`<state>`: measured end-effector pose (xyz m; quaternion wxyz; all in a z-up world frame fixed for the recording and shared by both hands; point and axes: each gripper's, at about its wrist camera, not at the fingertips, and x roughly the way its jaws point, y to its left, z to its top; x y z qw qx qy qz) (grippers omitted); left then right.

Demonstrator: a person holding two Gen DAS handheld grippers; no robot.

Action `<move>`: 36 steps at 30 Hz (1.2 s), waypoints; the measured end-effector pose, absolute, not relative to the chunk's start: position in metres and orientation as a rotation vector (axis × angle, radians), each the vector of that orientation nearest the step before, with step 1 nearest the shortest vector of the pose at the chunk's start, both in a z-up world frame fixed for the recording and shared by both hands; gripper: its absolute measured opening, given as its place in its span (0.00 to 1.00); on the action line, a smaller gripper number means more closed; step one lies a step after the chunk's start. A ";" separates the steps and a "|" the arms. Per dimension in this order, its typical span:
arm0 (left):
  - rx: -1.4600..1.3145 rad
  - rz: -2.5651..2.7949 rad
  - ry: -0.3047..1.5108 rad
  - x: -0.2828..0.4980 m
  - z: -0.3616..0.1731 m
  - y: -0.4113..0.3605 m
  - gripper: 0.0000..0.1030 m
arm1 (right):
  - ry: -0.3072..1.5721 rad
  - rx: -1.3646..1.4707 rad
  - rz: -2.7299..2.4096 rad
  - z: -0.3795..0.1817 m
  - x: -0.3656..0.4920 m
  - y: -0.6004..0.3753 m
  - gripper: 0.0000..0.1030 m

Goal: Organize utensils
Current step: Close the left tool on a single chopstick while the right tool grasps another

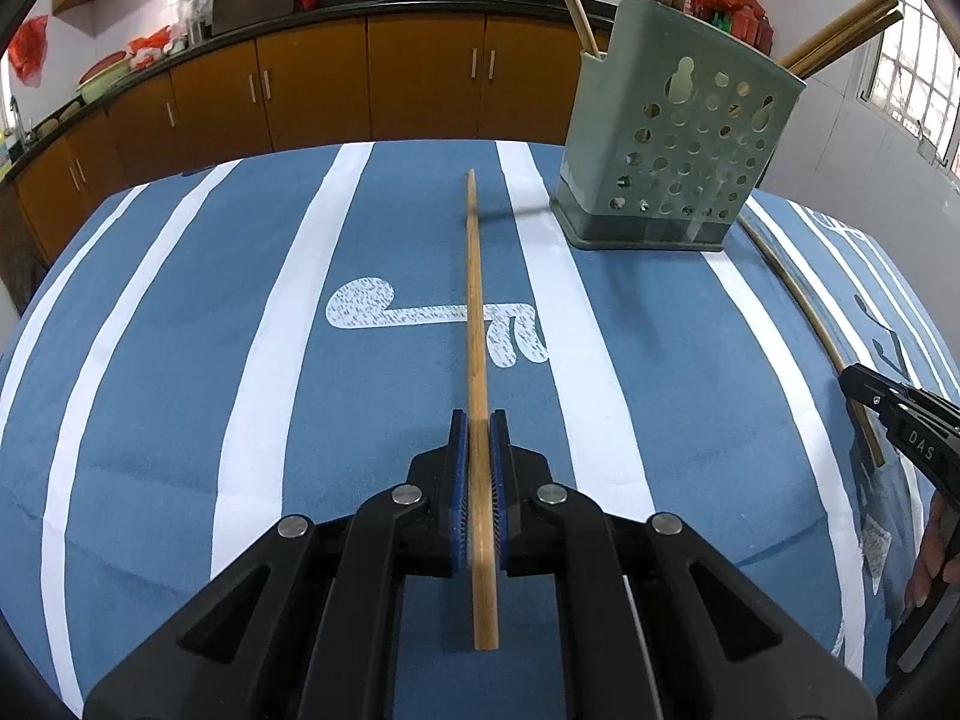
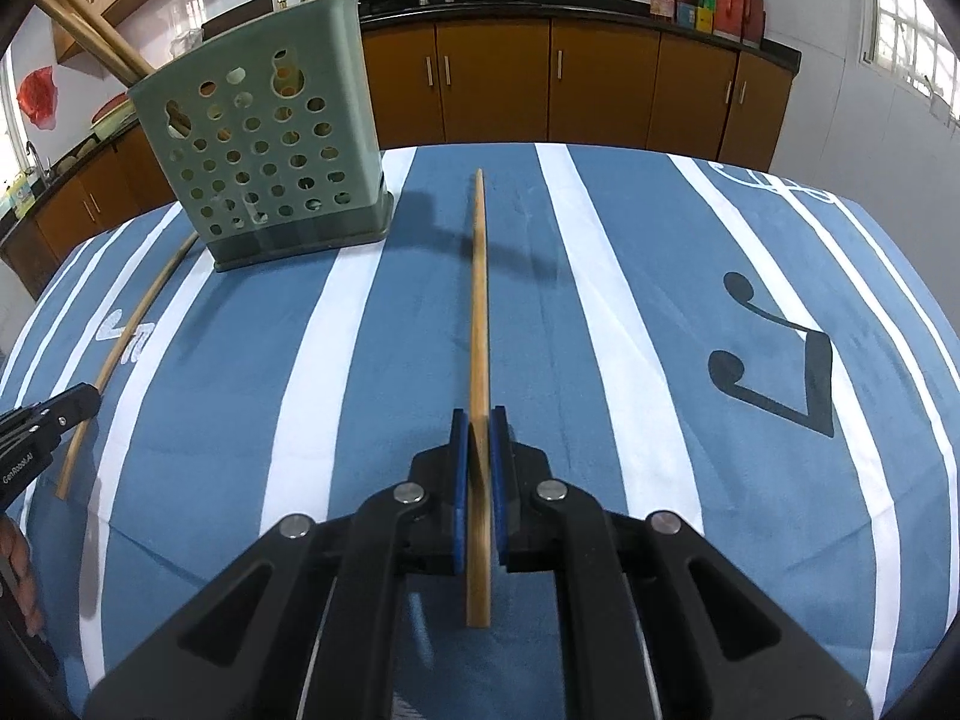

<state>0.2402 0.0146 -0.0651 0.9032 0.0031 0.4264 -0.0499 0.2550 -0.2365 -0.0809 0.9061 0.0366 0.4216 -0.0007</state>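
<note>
**Two chopsticks clamped, holder waiting ahead**

Two grippers each hold one wooden chopstick over the blue striped tablecloth (image 1: 180,330). The left gripper (image 1: 479,420) has its blue pads pressed together on the left chopstick (image 1: 477,312), which runs straight out along the fingers, its thin tip pointing away toward the far edge of the table and its butt end sticking back beneath the jaws. The right gripper (image 2: 479,420) is clamped the same way on the right chopstick (image 2: 478,300), also lying along the line of its fingers, tip forward.

The green perforated chopstick holder (image 1: 678,138) stands upright at the far side of the table, between the two hands: ahead and to the right of the left gripper, ahead and to the left of the right one (image 2: 264,144). Several chopsticks already lean out of its top. It seems about equally near to both hands, so either could go first.

What the coming move likely turns on is the long axis: each stick points forward and slightly downward, while the holder's mouth opens upward. A stick would probably have to be lifted above the rim and tipped nearer vertical, tip down, before it is let go.
</note>
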 end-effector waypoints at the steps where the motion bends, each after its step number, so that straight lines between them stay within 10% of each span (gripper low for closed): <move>1: 0.011 -0.100 0.882 0.240 -0.065 0.014 0.08 | 0.871 0.076 -0.001 -0.081 0.255 -0.236 0.08; 36: 0.000 -0.101 0.883 0.241 -0.065 0.015 0.09 | 0.872 0.071 -0.004 -0.081 0.255 -0.235 0.09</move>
